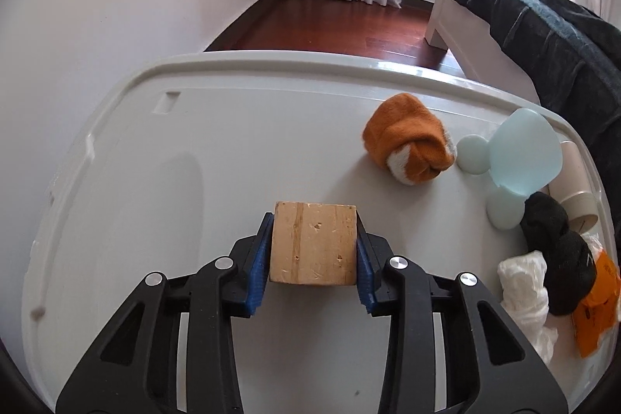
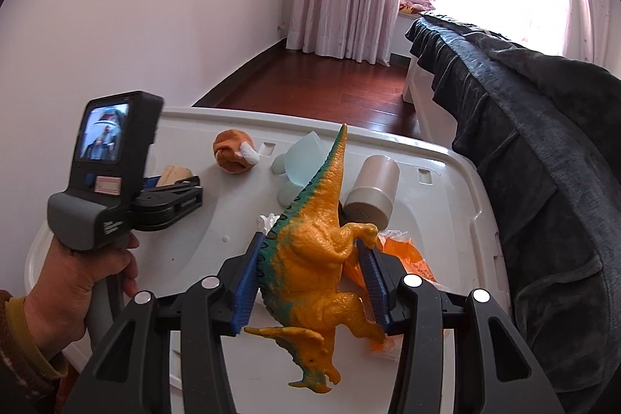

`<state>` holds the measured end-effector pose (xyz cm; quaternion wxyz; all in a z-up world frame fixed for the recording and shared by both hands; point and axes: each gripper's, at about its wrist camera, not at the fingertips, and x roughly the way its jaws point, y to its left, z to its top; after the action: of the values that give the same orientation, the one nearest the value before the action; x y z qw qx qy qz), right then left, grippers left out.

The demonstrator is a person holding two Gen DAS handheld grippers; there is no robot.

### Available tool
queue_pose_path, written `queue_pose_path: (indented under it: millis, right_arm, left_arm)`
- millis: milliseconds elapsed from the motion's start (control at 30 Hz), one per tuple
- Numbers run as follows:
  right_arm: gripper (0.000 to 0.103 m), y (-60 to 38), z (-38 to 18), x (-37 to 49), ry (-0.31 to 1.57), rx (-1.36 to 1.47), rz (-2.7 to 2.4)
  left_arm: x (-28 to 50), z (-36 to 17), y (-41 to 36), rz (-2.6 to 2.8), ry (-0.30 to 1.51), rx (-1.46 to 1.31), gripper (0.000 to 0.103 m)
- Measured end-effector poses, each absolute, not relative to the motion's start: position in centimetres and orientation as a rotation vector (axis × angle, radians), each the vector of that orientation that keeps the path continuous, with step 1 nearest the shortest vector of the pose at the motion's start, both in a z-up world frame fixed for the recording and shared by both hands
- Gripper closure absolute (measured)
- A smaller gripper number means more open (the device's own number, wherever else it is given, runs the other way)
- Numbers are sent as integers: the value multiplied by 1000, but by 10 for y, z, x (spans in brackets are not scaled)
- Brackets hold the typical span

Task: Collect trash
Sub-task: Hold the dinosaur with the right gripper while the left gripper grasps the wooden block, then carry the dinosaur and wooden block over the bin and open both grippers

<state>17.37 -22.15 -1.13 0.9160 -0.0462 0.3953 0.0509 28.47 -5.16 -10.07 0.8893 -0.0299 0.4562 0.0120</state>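
Meanwhile, at the worktop:
Left tool (image 1: 313,247): clamped on a pale square wooden block (image 1: 313,245), blue pads pressing both sides, low over the white plastic worktop (image 1: 194,150).
Right tool (image 2: 312,272): gripping an orange-and-teal plastic dinosaur toy (image 2: 314,258) by the body, tail pointing away, head hanging near the camera.
Hand (image 2: 73,282): holding the left tool's grey handle.
Trash: crumpled white tissue (image 1: 524,293) and orange plastic wrapper (image 1: 595,305) at the worktop's right edge, beside a black sock (image 1: 559,251).
Nearby: rolled orange sock (image 1: 409,144), pale blue silicone piece (image 1: 520,158), beige cardboard tube (image 2: 374,191).
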Motion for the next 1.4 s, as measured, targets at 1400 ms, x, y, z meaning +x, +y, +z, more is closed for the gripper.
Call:
queue_pose_path:
  millis: [1400]
  right_arm:
    - [55, -153, -133, -77, 1210, -19, 146]
  left_arm:
    - [-36, -108, 2, -150, 1030, -24, 67]
